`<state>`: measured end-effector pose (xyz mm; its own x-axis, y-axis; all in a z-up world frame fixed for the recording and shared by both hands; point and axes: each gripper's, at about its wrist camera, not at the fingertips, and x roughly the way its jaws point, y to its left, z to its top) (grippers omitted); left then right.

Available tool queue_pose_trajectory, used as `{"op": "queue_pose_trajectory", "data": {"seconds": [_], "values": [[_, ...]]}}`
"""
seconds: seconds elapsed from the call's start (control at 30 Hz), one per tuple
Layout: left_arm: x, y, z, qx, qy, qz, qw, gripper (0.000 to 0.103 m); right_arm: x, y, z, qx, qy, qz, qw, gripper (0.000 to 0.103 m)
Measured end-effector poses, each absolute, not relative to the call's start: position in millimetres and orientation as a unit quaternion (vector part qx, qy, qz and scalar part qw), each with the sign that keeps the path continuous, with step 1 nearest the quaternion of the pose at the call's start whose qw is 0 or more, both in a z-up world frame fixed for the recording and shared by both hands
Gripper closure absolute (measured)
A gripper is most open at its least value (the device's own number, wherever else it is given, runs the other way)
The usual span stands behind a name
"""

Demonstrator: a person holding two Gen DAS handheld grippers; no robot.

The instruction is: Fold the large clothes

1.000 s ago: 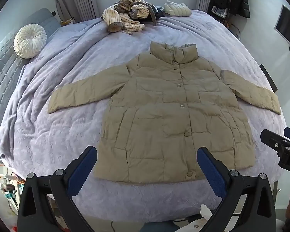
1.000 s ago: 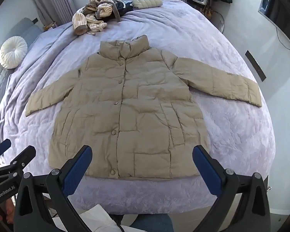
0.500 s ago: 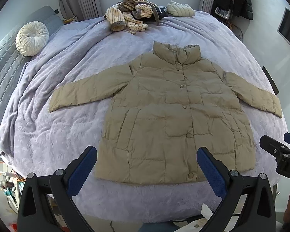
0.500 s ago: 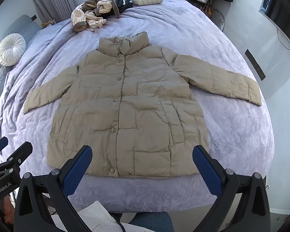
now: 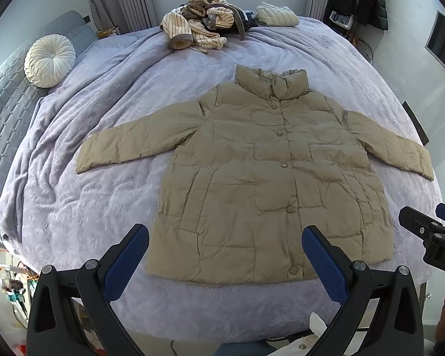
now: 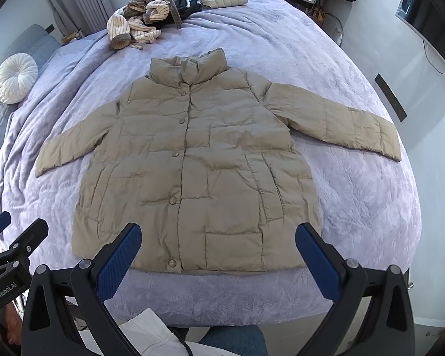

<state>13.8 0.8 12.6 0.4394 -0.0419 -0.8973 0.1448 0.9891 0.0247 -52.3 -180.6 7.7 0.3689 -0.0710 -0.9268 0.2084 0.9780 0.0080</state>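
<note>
Both grippers have eased slightly closer to the bed (image 5: pixel 74 207) over the last second. A lavender blanket covers it, with a round cushion (image 5: pixel 49 60) near the headboard. The khaki puffer jacket (image 5: pixel 270 178) lies flat, buttoned, sleeves spread, beyond the left gripper (image 5: pixel 225 249) and right gripper (image 6: pixel 218 246), both wide open and empty.

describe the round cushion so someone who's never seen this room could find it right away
Start at the bed under its lilac blanket. Go to the grey padded headboard. The cushion leans there: white, round, pleated, with a centre button, unlike the heaped clothes.
</note>
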Motion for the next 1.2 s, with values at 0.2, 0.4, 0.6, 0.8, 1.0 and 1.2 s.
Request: {"op": "queue_pose_trajectory", "data": {"seconds": [0.2,0.4,0.6,0.8,1.0,1.2], "values": [[14.2,0.5,12.7,0.049,0.527,-0.055,0.847,0.0,-52.2,-181.0,7.5,0.064,0.557,-0.085,0.824,0.0],[14.5,0.1,12.9,0.049,0.526,-0.054,0.847,0.0,-52.0,-181.9,6.7,0.067,0.557,-0.088,0.823,0.0],[14.5,-0.3,12.8,0.049,0.527,-0.054,0.847,0.0,-51.7,-182.2,7.1,0.067,0.557,-0.088,0.823,0.0],[14.3,0.4,12.6,0.049,0.527,-0.055,0.847,0.0,-51.9,-182.3,6.7,0.068,0.557,-0.088,0.823,0.0],[13.7,-0.2,12.3,0.049,0.526,-0.054,0.847,0.0,-53.1,-181.9,5.7,0.068,0.558,-0.089,0.822,0.0],[13.5,-0.4,12.1,0.05,0.526,-0.054,0.847,0.0,-52.2,-182.3,6.3,0.068,0.559,-0.088,0.822,0.0]]}}
